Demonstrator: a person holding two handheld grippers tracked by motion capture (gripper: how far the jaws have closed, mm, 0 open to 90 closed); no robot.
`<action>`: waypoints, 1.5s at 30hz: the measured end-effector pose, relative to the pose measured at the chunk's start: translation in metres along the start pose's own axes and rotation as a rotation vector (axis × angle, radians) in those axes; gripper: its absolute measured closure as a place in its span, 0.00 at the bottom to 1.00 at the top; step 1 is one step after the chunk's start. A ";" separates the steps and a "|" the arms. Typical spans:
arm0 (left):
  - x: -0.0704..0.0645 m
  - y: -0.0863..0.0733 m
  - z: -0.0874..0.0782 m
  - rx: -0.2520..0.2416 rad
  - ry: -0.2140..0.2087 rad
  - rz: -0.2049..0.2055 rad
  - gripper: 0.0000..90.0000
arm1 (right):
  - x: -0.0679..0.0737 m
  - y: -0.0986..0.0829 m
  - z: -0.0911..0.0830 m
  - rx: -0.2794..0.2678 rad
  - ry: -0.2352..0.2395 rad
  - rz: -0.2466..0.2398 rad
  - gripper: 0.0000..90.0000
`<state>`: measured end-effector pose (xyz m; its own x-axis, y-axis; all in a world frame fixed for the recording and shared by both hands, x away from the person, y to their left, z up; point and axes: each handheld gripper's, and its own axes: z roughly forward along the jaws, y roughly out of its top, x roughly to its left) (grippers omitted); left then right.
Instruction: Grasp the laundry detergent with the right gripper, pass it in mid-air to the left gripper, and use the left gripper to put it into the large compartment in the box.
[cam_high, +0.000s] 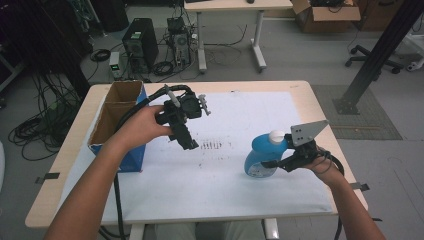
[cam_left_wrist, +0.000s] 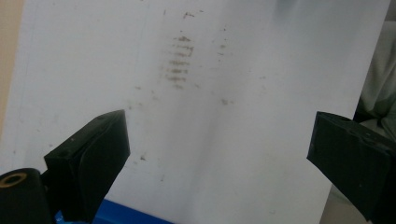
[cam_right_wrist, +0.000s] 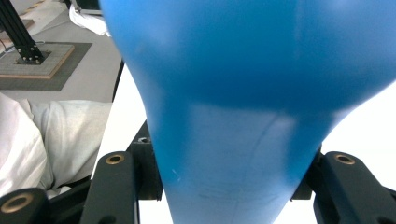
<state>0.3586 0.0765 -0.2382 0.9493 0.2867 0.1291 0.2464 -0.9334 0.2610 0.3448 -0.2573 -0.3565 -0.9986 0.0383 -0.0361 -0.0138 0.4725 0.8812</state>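
Note:
A blue bottle with a white cap leans at the right side of the white sheet. My right gripper comes at it from the right and is shut on it. In the right gripper view the bottle's narrow part sits pinched between both black jaws. My left gripper hangs over the sheet's left middle, held in a hand, jaws pointing down. Its jaws stand wide open with nothing between them, above dark smudges on the sheet.
An open cardboard box with blue sides stands at the table's left edge, close to my left hand. A band of dark smudges marks the sheet's centre. The floor beyond holds computer towers, cables and another table.

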 end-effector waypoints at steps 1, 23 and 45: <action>-0.001 0.001 -0.001 0.003 0.000 0.005 0.07 | 0.000 0.005 0.000 0.007 -0.002 -0.003 0.50; -0.021 0.033 -0.031 0.010 0.009 0.098 0.07 | -0.002 0.062 0.007 0.043 0.018 -0.043 0.50; -0.034 0.044 -0.049 0.043 -0.021 0.140 0.07 | -0.006 0.088 0.041 0.055 0.070 -0.070 0.50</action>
<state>0.3272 0.0366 -0.1842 0.9788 0.1487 0.1412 0.1188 -0.9725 0.2004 0.3514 -0.1795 -0.2981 -0.9964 -0.0576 -0.0619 -0.0829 0.5192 0.8506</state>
